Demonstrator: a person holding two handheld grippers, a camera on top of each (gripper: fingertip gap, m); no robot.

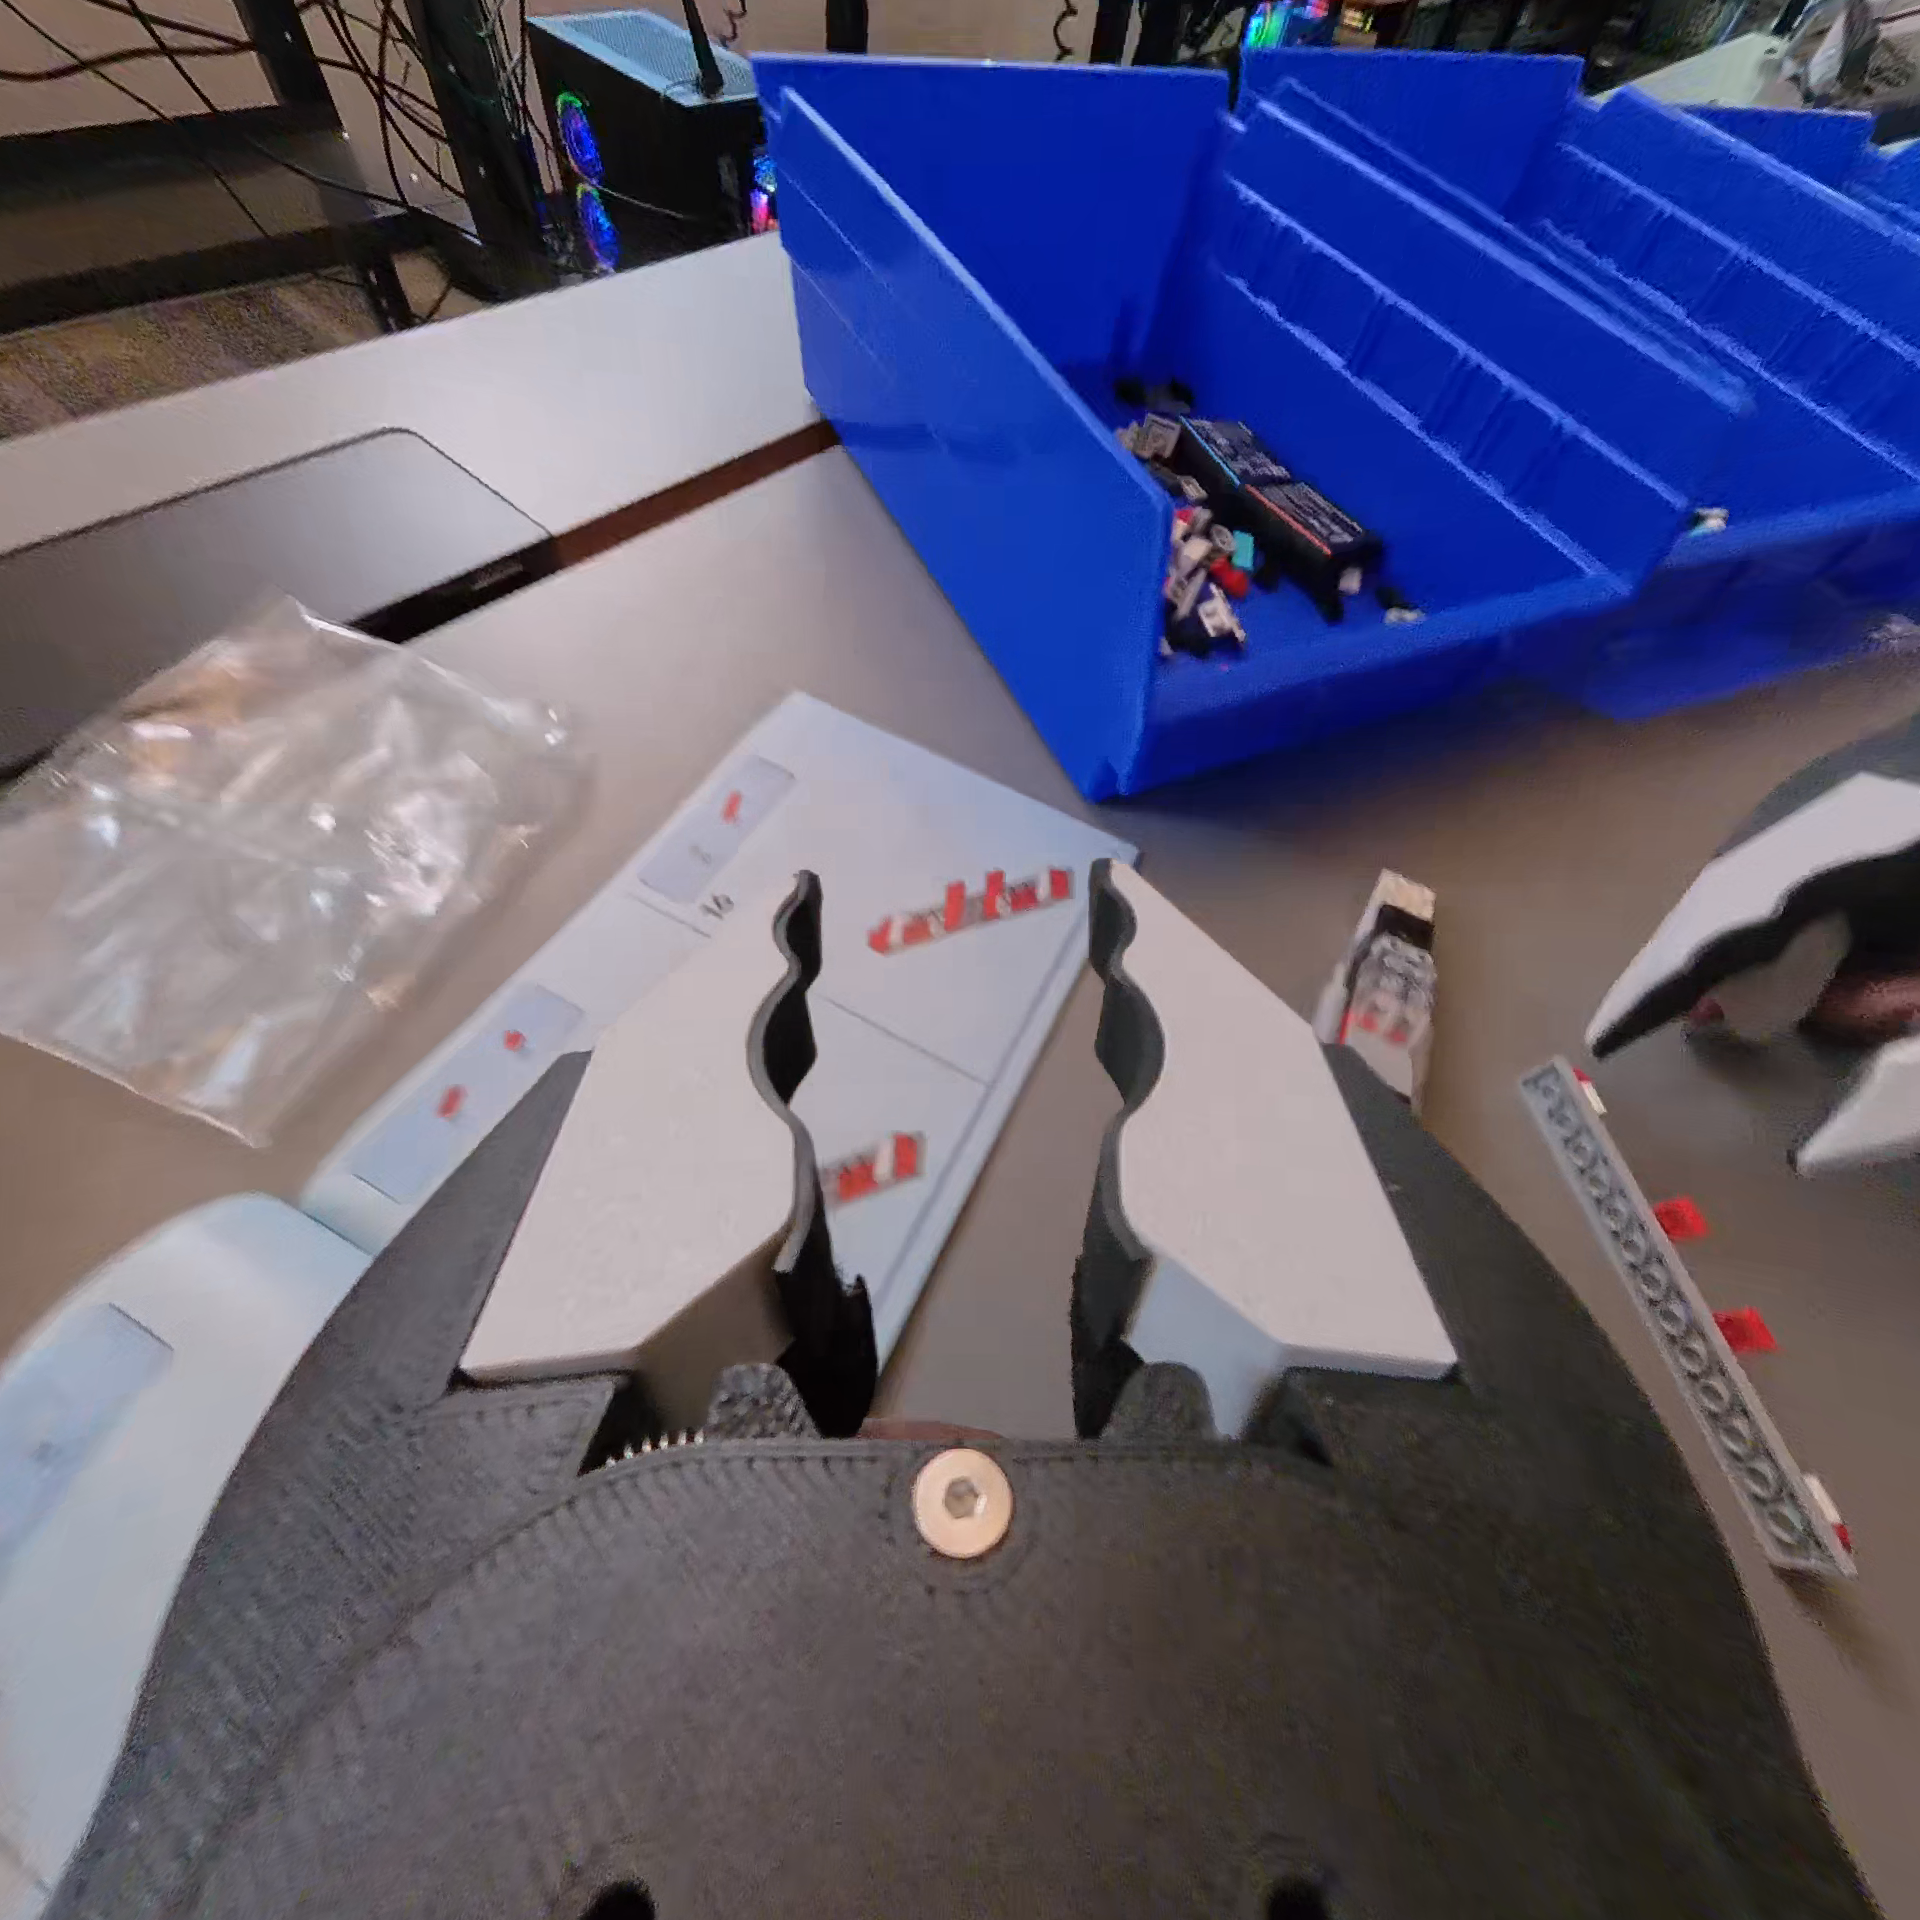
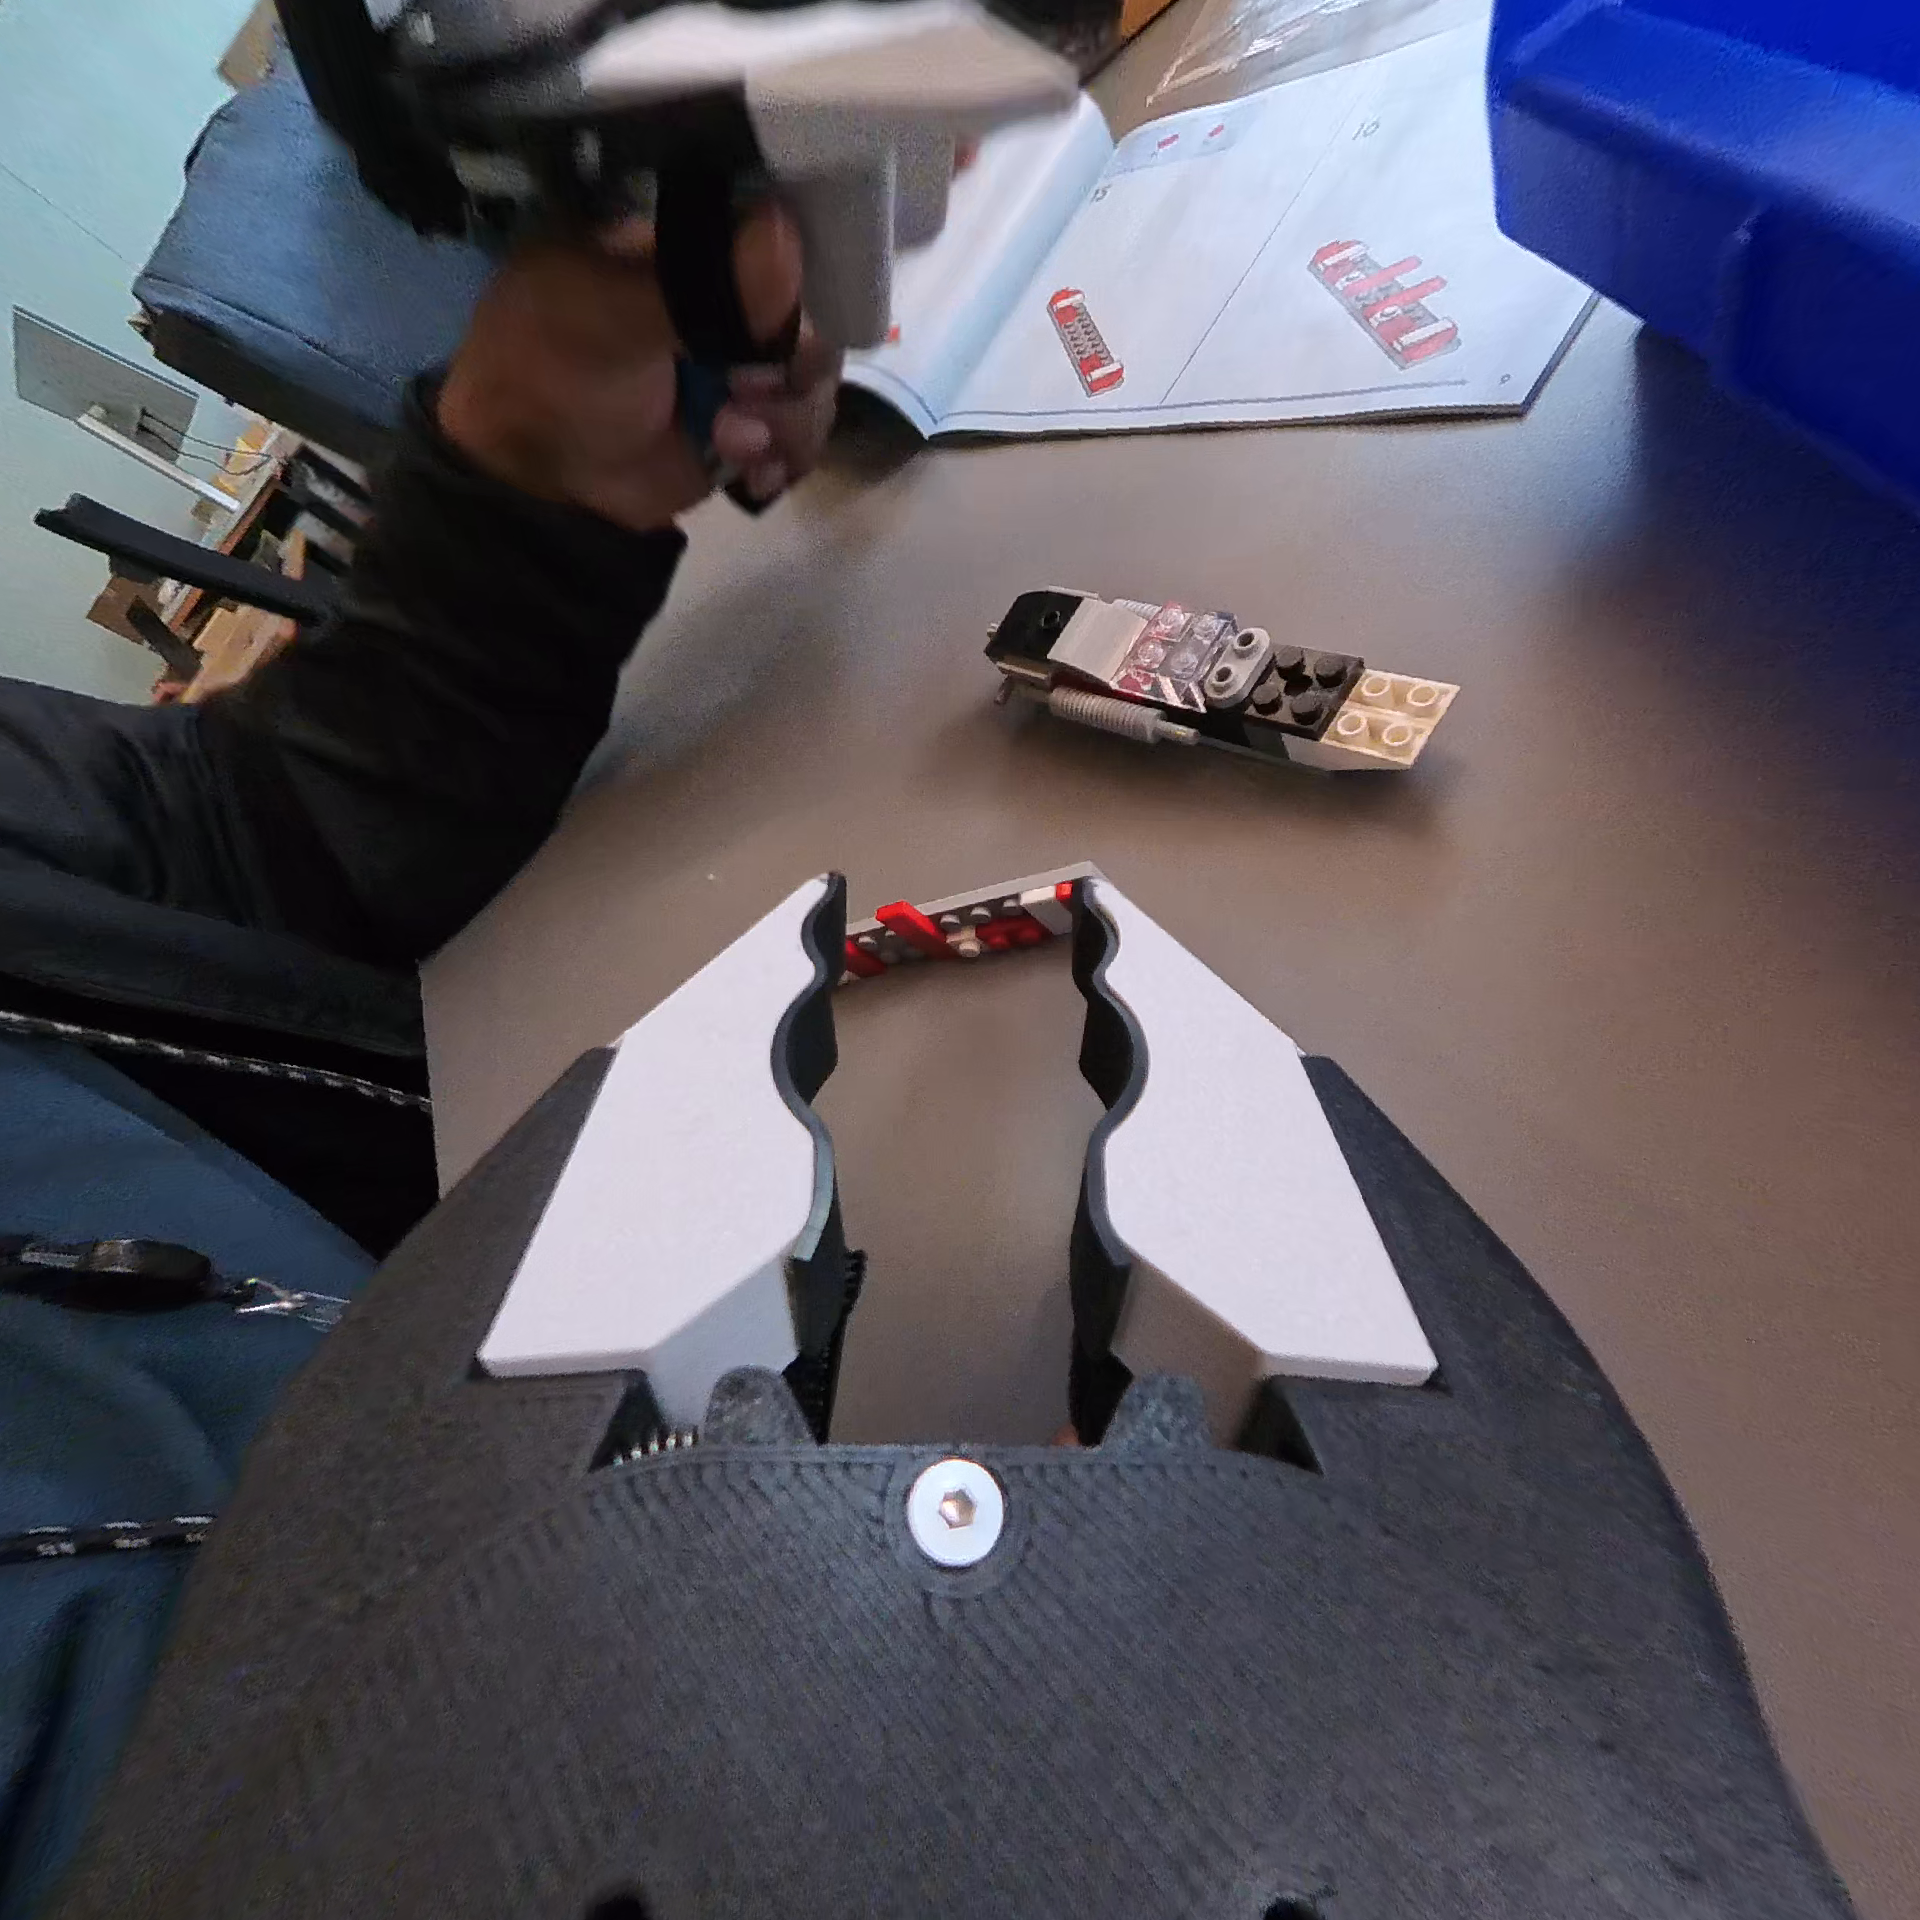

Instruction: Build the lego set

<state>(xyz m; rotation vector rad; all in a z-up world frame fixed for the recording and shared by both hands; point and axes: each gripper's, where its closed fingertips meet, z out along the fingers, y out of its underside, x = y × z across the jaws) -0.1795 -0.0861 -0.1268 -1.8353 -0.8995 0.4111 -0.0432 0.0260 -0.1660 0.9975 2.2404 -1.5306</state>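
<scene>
Your right gripper (image 2: 956,894), jaws apart and empty, sat way closer than the open left gripper (image 1: 951,883) to the long grey plate with red clips (image 2: 961,925), lying crosswise just past its fingertips.

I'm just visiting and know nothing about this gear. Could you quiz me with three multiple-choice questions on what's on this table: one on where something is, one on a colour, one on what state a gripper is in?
1. Where are the loose small bricks?
A. in the blue bin
B. on the booklet
C. in the plastic bag

2. What colour is the long studded plate?
A. yellow
B. grey
C. green

3. How is the right gripper?
A. shut on a brick
B. open, empty
C. out of view

Answers: 1 A, the pile lies on the bin's floor. 2 B, grey with red pieces along its edge. 3 B, its fingers stand apart with nothing between them.
</scene>
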